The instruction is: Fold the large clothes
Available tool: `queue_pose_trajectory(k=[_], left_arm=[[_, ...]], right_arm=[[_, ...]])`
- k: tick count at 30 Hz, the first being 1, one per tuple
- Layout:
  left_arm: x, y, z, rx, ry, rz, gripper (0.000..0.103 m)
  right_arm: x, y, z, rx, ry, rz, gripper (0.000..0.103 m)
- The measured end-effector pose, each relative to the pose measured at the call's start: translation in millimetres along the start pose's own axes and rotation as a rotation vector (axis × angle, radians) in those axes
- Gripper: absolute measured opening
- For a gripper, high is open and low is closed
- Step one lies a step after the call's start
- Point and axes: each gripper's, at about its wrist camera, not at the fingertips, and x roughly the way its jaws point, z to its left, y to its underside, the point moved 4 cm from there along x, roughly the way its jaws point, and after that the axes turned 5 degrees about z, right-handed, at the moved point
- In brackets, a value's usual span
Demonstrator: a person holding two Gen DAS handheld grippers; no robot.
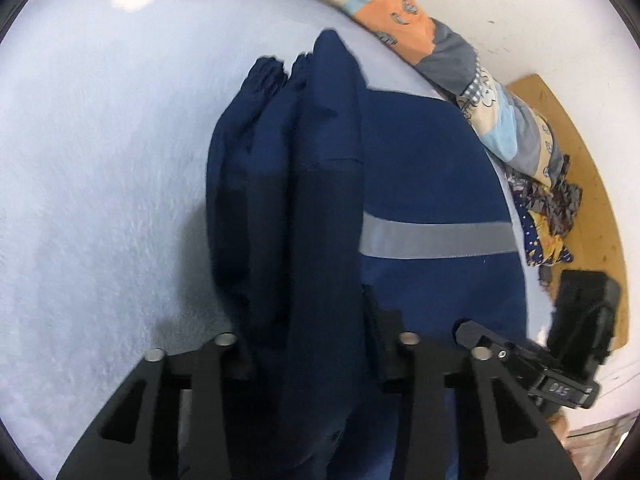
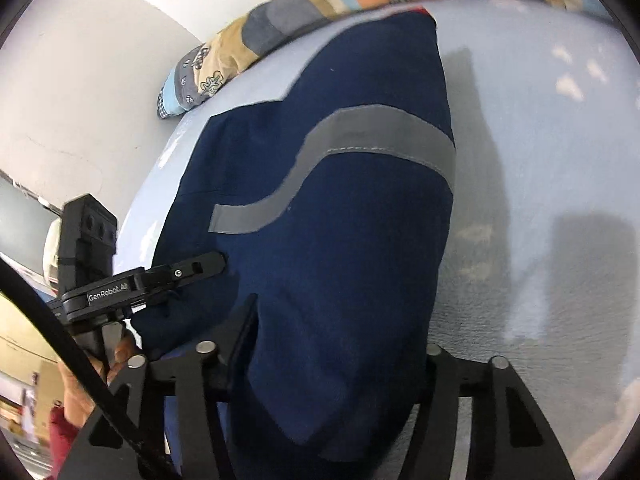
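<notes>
Your left gripper (image 1: 308,364), low in the centre of its own frame, has its matte black fingers pinched on a thick fold of the navy work jacket (image 1: 420,168), the gathered cloth filling the gap between them. The jacket lies on the pale blue sheet (image 1: 100,180), a finely napped surface that fills the left half of that view; its sleeves are folded inward into a long, dark ridge ending in puckered elastic cuffs (image 1: 268,72) near the top centre. A flat grey reflective stripe (image 1: 436,240) crosses the smooth panel to the right of the ridge. In the right wrist view, your right gripper (image 2: 328,364), at bottom centre, has its fingers further apart, with a broad bundle of the same navy fabric between them; whether the pads press on it cannot be told. There the stripe bends in a soft S across the rounded cloth. A patchwork quilt (image 1: 404,4) of orange, grey, tan and light blue squares runs along the sheet's far edge in the upper right of the left view.
</notes>
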Motion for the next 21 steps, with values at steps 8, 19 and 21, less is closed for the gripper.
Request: queue_pose_trajectory(k=[8,19,21], left_arm=[[-26,1,-32,0.048,0.053,-0.068,0.034],[-12,27,-107,0.159,0.108,-0.019,0.034],[-6,39,-120,0.188,0.102,0.001,0.034]], right_arm=[[-39,0,26,-0.094,0.02,-0.08,0.051],[-100,25,-1,-0.11,0.061,-0.122,0.051],[-111,33,-12,-0.11,0.071,-0.117,0.051]])
